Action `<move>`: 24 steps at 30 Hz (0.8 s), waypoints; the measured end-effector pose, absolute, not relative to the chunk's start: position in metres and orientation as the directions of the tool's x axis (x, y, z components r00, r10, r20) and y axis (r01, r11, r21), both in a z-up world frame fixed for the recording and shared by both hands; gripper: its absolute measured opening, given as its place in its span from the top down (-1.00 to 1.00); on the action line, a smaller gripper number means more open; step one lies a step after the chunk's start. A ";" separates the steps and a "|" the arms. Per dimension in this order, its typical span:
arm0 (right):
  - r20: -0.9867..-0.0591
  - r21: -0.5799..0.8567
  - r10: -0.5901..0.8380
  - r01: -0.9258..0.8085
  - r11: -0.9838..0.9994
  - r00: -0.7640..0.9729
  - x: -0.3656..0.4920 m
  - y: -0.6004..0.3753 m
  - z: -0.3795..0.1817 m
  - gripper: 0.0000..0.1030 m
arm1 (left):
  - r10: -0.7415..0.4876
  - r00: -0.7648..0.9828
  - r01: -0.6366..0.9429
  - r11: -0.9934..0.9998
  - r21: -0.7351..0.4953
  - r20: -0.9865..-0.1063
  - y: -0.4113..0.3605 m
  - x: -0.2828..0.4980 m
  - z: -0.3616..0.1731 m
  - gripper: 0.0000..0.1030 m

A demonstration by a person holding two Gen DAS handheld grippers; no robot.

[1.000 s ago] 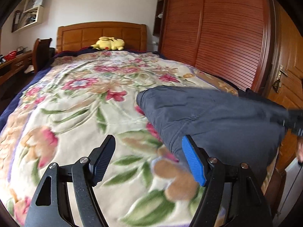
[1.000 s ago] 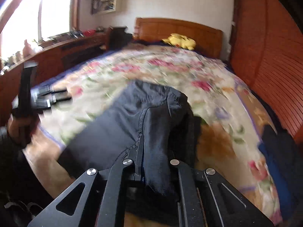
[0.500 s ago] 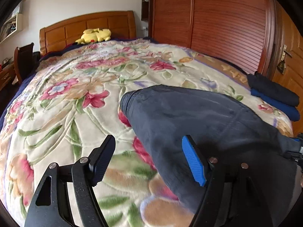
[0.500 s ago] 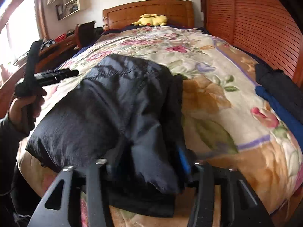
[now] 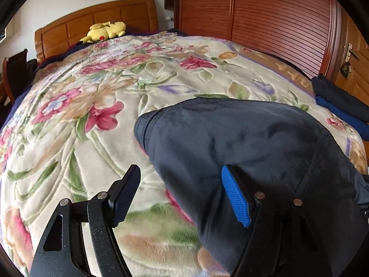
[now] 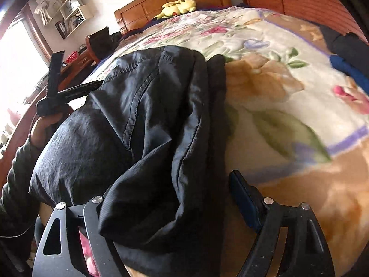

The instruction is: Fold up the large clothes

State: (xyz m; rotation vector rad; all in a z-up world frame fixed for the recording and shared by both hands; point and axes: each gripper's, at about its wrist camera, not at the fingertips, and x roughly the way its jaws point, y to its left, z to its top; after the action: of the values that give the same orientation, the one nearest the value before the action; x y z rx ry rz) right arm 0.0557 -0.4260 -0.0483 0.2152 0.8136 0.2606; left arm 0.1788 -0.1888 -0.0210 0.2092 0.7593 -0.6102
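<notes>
Right gripper [image 6: 182,205] fingers are opening, the dark trousers [image 6: 138,124] slack between them; left gripper [image 5: 180,196] gapes empty; let the fold settle flat on the bed [image 5: 96,138] before regrasping.

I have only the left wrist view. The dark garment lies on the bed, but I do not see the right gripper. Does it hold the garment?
Observer: Not firmly. The right gripper's jaws are opening; a fold of the dark garment lies between them, draped over one finger.
Operator: Is the garment flat on that side?
Observer: No. It is bunched there, and a stitched seam runs over the top layer.
Operator: How does my left gripper look from there?
Observer: The left gripper is at the garment's far edge, held by a hand in a dark sleeve. Whether it touches the cloth, I cannot tell.
</notes>
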 end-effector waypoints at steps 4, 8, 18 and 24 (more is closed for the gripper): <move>-0.670 0.318 0.369 -0.199 0.927 0.644 0.067 -0.422 -0.054 0.01 | -0.443 0.539 0.578 0.813 -0.068 -0.717 -0.188 0.188 -0.030 -0.42; -0.650 0.261 0.364 -0.253 0.932 0.667 0.069 -0.415 -0.051 0.45 | -0.489 0.487 0.627 0.773 -0.100 -0.724 -0.193 0.187 -0.031 0.21; -0.498 0.370 0.446 -0.283 0.885 0.744 0.047 -0.442 -0.045 0.72 | -0.503 0.504 0.633 0.768 -0.096 -0.702 -0.188 0.179 -0.018 0.87; -0.444 0.317 0.437 -0.319 0.893 0.783 0.037 -0.439 -0.025 0.75 | -0.504 0.568 0.616 0.785 -0.070 -0.650 -0.177 0.168 0.000 0.90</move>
State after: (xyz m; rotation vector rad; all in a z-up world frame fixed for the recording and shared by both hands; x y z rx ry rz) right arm 0.0367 -0.4389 -0.0250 0.2307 0.5332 0.4115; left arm 0.1679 -0.1772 0.0000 0.1716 0.7066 -0.6617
